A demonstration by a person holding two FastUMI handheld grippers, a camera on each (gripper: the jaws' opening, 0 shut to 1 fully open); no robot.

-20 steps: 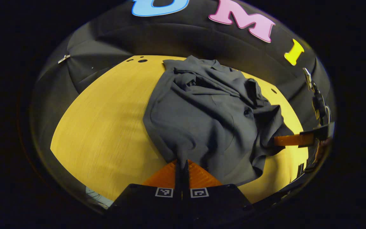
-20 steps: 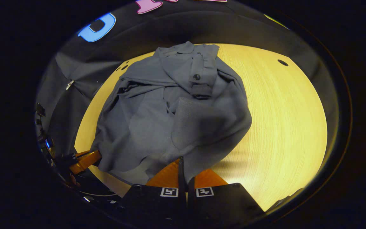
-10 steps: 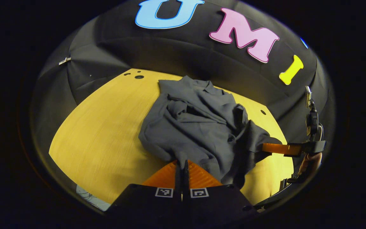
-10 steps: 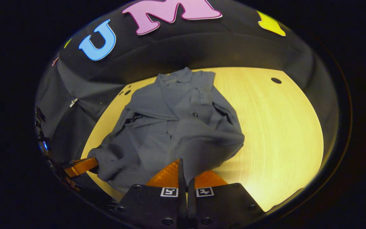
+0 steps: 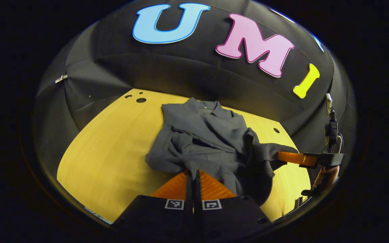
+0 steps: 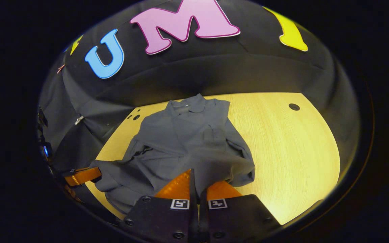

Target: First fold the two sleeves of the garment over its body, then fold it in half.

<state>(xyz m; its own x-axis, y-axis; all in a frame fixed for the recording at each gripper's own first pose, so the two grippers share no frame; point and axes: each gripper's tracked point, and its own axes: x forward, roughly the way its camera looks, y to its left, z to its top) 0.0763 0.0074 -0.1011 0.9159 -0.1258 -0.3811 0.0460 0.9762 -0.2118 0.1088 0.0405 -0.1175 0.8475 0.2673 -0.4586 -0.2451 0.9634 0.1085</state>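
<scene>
A dark grey shirt [image 5: 211,141] [image 6: 184,141] lies on the yellow wooden table [image 5: 106,152], collar toward the far wall, sleeves folded over its body. My left gripper [image 5: 193,172] is shut on the shirt's near hem corner, lifted off the table. My right gripper [image 6: 194,172] is shut on the other near hem corner, also raised. The right gripper [image 5: 280,157] also appears at the right of the left gripper view, holding cloth. At the lower left of the right gripper view, the left gripper [image 6: 95,173] pinches the hem.
The table [image 6: 292,158] has small round holes near its far corners [image 5: 140,100] [image 6: 294,107]. Black cloth walls close in the far side. Bare wood lies left of the shirt in the left gripper view and right of it in the right gripper view.
Both grippers have lifted and tilted up, keeping hold of the hem. The near half of the shirt has risen off the table and bunched toward the collar.
</scene>
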